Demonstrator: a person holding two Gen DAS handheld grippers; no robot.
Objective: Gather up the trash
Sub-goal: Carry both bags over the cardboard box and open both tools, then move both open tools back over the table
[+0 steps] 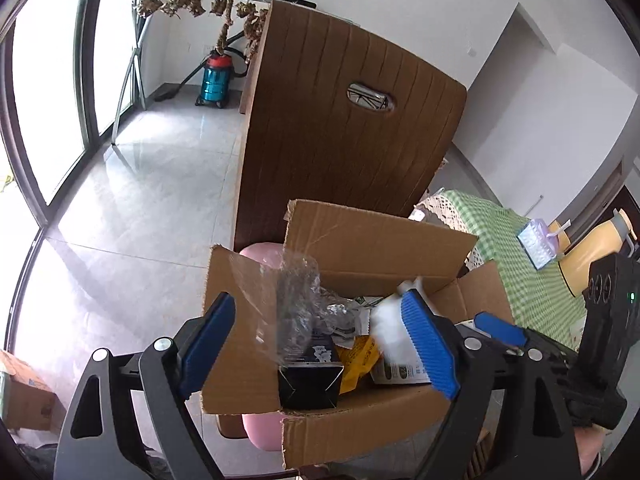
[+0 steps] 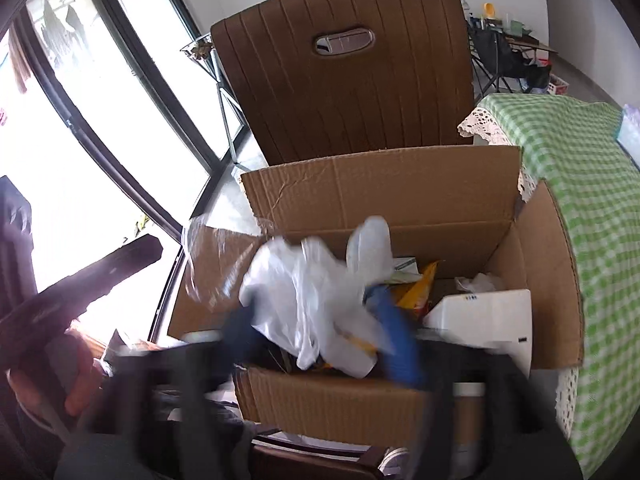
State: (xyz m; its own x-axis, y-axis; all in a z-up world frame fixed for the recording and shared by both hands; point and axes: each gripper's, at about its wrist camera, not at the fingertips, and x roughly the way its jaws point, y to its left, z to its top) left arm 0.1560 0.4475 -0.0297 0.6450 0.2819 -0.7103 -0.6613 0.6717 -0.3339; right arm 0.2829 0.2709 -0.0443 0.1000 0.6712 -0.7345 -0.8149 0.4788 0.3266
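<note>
Left claw [image 1: 320,344]: released, its blue pads spread wide over the cardboard box [image 1: 384,240]; crumpled clear plastic wrap [image 1: 300,300] sits between them, but the pads do not press on it.
Right claw [image 2: 320,332]: blurred in its own view; its pads look spread, and the white plastic bag [image 2: 304,296] lies loose between them, apparently let go.
Trash: already in the box, with a black carton [image 1: 310,380], a yellow wrapper [image 1: 356,360] and a white packet [image 2: 484,316] alongside the bag and wrap.
Box seat: it rests on a pink stool [image 1: 260,428] in front of a brown chair back [image 1: 340,120], just beside the worktop with the green checked cloth [image 2: 580,160].
Risk, spill-over: the clear wrap stands high against the left flap [image 1: 236,312]; it is light and springy and could slide out over that flap onto the floor.
Risk, snag: film may cling to a ribbed pad and be dragged back out when a claw pulls away.
Risk, tipping: the box overhangs the stool, so a knock on its near wall from either claw could shift or topple it.
Risk, collision: both claws crowd the same opening and could bump each other.
</note>
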